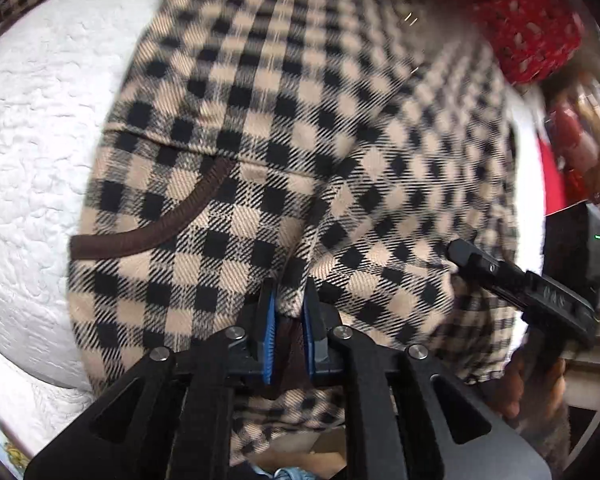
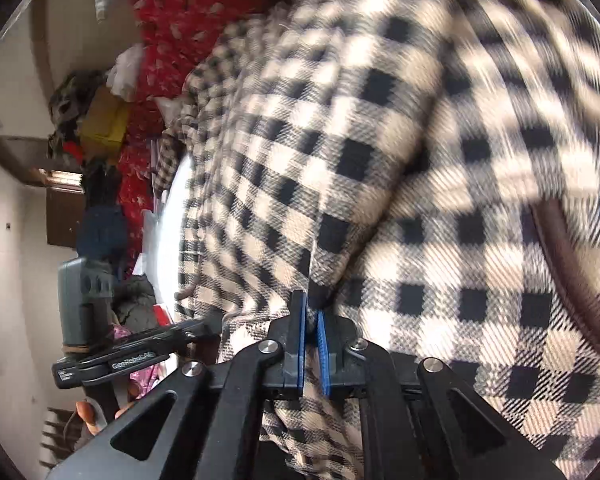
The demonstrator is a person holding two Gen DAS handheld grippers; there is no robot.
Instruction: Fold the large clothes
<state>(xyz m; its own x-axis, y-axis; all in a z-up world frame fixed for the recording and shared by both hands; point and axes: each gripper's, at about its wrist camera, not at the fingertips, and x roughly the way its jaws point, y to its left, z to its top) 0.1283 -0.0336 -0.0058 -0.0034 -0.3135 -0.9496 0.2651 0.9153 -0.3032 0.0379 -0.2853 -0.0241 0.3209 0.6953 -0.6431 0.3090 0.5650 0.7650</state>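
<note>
Checked garment (image 1: 300, 128) covers white quilt (image 1: 40, 140); red blanket (image 1: 520, 12) behind.

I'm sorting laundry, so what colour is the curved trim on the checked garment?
Dark brown trim on the tan-and-black checked garment; clearest in the left wrist view.

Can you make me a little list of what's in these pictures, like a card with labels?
garment: checked cloth, tan and black, with dark brown trim
surface: white textured cover under the cloth
left gripper: shut on the cloth's edge
right gripper: shut on the cloth's edge
behind: red patterned fabric
sharpness: both views partly blurred
</note>
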